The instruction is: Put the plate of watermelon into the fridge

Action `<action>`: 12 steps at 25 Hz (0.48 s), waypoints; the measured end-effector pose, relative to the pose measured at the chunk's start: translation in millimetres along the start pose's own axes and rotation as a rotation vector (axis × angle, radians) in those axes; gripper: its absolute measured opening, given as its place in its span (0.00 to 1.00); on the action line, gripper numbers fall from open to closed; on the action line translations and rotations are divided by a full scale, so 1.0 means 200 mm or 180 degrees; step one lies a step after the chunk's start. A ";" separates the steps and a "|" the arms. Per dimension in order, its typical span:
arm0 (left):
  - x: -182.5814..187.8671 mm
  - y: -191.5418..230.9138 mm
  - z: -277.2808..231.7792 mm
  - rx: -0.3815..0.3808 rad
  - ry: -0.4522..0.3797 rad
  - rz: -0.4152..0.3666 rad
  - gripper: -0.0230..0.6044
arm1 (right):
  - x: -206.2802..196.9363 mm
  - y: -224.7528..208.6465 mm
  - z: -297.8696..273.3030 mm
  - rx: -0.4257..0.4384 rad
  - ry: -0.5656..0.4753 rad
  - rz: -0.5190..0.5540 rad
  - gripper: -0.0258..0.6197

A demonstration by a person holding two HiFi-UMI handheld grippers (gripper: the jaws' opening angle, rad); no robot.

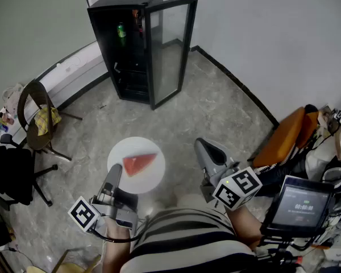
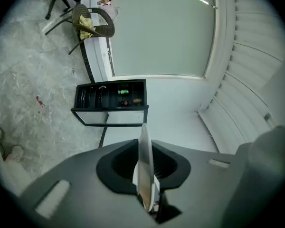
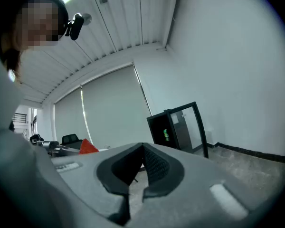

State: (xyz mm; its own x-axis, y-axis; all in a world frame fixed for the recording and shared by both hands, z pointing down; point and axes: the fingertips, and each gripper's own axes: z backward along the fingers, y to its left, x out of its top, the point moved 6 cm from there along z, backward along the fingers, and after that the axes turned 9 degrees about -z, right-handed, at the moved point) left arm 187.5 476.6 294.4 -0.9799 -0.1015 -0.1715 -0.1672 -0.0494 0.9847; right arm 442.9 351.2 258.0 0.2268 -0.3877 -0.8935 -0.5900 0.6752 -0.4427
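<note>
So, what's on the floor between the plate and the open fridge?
Nothing: in the head view, only bare floor separates the plate from the fridge.

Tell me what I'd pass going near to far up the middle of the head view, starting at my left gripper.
left gripper → white plate carrying the watermelon slice → marble floor → fridge, door open
</note>
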 end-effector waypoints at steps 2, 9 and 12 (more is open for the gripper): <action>-0.01 0.00 0.00 0.0006 0.0027 0.0035 0.12 | 0.01 0.00 0.01 -0.0021 -0.0021 0.0002 0.03; -0.02 0.00 0.03 0.0019 -0.0031 0.0084 0.12 | 0.02 0.01 0.01 0.0012 -0.0026 0.0042 0.03; -0.02 0.00 0.05 0.0030 -0.0067 0.0086 0.12 | 0.02 0.02 0.01 0.0032 -0.0048 0.0071 0.03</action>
State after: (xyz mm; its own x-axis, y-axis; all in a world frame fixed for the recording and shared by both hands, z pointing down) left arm 189.8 487.0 294.7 -0.9862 -0.0816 -0.1443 -0.1416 -0.0374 0.9892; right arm 442.7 353.9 253.1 0.2253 -0.3629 -0.9042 -0.5872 0.6900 -0.4233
